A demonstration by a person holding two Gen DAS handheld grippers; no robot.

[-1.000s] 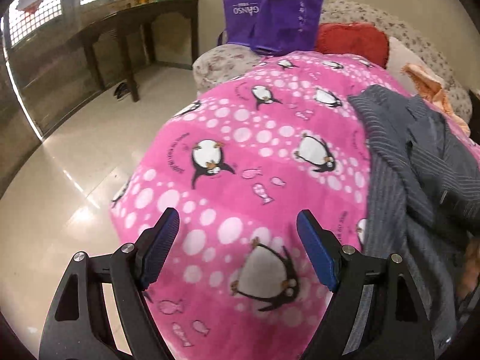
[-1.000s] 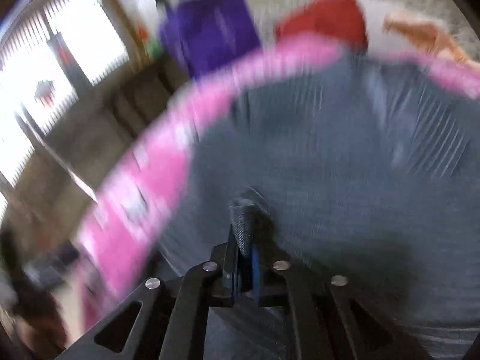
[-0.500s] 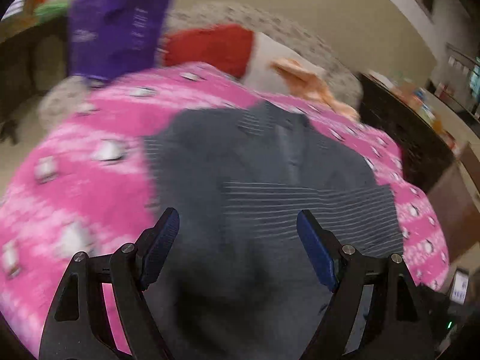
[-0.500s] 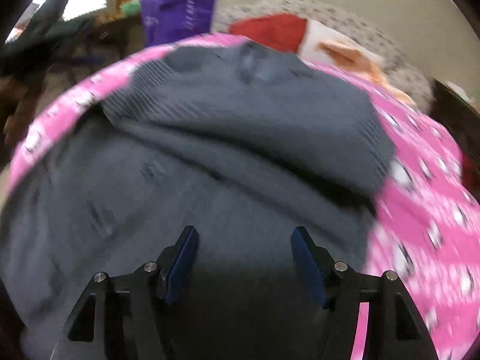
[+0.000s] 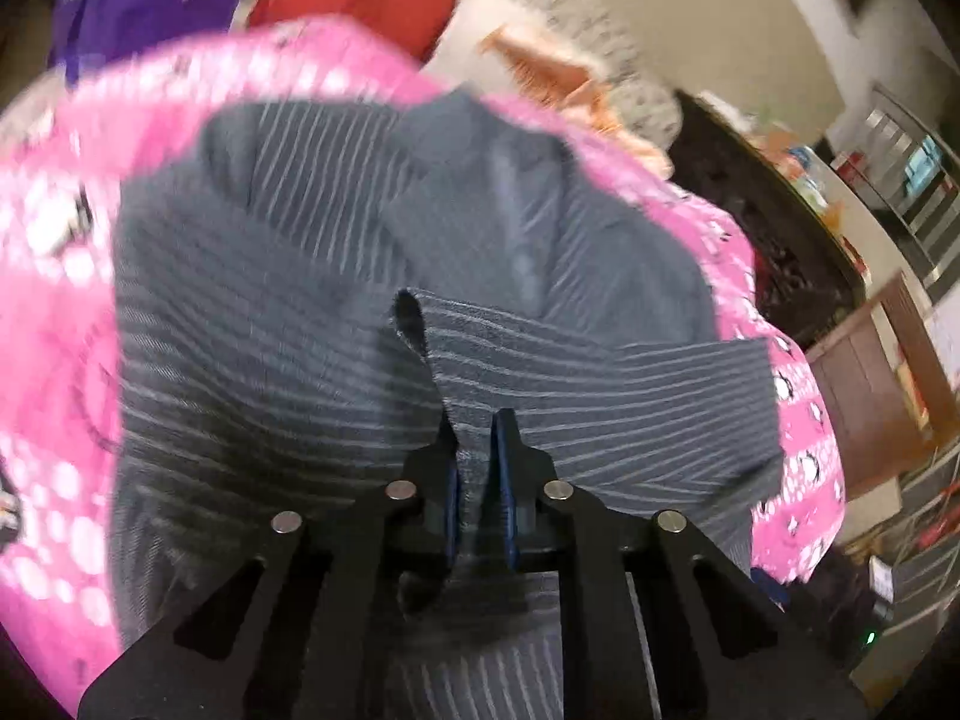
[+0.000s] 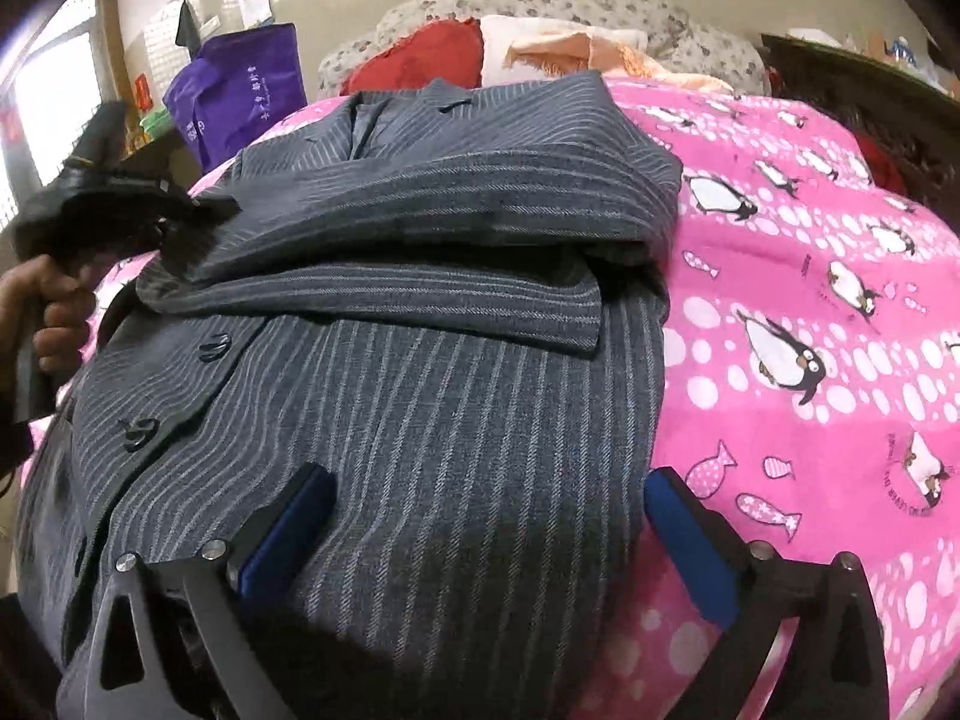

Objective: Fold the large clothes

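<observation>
On the pink blanket point(image 6: 810, 276), the left gripper point(image 5: 477, 456), angled down, has just clamped the jacket point(image 6: 420, 408); the right gripper point(image 6: 480, 516) has just opened over its hem.

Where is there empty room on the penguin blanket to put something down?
The pink blanket lies bare right of the striped jacket, out to the dark cabinet. It is crowded at the head: red cushion, orange cloth, purple bag.

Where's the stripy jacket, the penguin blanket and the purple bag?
stripy jacket point(image 6: 456, 420): right wrist view, front panel.
penguin blanket point(image 6: 810, 276): right wrist view, bare pink part.
purple bag point(image 6: 240, 96): right wrist view, its side.
</observation>
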